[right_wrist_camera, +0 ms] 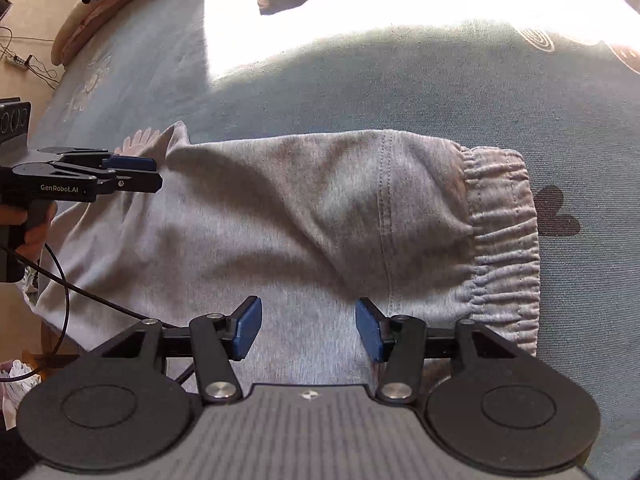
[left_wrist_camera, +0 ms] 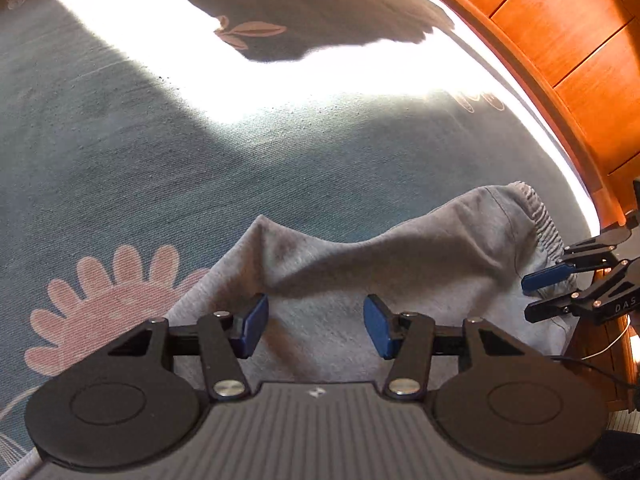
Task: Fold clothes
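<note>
Sweatpants: grey jersey garment, lying flat on the bed right under both your grippers, already doubled over so the elastic waistband sits at one end.
Bedspread: blue-green cover with pink flower prints, a hard patch of sun across it beyond the garment; the cloth lies wholly on it, near the bed's near edge.
Wood panel: orange-brown boards running along the far side of the bed in the left wrist view, well apart from the garment.
Body of the cloth: soft, limp, light by the look of it. Judge it will sag and drape from wherever you lift, and a one-point lift will bunch it. A raised ridge runs across the top layer, so the layers are not lying smooth.
Waistband: gathered and ribbed, thickest part of the garment. Best hold in my judgement: it gives the pads bulk to bite and should not slide out as thin jersey might.
Side seam: double-stitched line running from the band; a firmer strip than the plain knit, a fair second hold.
Far corner: peaked fold at the leg end, thin; pinch through both layers or you will likely peel only the top one.
Left gripper: jaws apart, nothing between them, poised over the leg end.
Right gripper: jaws apart, empty, poised over the cloth just beside the waistband.
Blue pads: flat faces; expect a fair grip on knit.
</note>
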Motion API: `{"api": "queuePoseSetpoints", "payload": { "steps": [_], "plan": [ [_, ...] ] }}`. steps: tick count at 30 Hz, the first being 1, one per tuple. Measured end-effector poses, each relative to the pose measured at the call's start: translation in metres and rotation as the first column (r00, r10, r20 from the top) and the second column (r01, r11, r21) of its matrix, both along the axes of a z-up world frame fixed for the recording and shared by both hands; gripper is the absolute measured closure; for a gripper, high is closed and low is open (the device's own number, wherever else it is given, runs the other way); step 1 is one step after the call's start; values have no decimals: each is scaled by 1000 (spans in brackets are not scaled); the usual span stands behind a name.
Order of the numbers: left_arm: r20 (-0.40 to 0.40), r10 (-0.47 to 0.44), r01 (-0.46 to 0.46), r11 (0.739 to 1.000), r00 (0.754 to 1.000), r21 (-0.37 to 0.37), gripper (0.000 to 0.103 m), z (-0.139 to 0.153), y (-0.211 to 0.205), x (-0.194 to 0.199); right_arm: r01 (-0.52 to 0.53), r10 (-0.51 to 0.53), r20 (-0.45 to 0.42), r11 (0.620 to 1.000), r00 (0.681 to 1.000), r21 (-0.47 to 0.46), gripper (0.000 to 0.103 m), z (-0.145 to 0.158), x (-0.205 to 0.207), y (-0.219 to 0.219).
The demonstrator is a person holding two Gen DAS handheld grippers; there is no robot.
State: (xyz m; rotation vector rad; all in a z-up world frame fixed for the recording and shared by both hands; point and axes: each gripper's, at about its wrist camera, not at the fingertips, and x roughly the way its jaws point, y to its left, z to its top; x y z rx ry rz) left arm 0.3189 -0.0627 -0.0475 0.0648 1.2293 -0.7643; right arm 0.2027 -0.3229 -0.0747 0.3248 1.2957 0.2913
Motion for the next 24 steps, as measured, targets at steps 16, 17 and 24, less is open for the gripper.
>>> {"api": "queuePoseSetpoints", "payload": {
  "steps": [16,17,24],
  "plan": [
    [-105,-162,163,987,981,-2,48,-4,-21,-64,237,-233,146,972,961,-5,51,2,23,-44],
    [-92,-182,182,983,979,-10,48,1,-22,-67,213,-212,141,977,967,3,47,6,18,-40],
    [-169,-254,267,962,952,59,46,-16,-17,-91,38,-40,-21,995,999,-97,46,-16,-13,-14]
  ]
}}
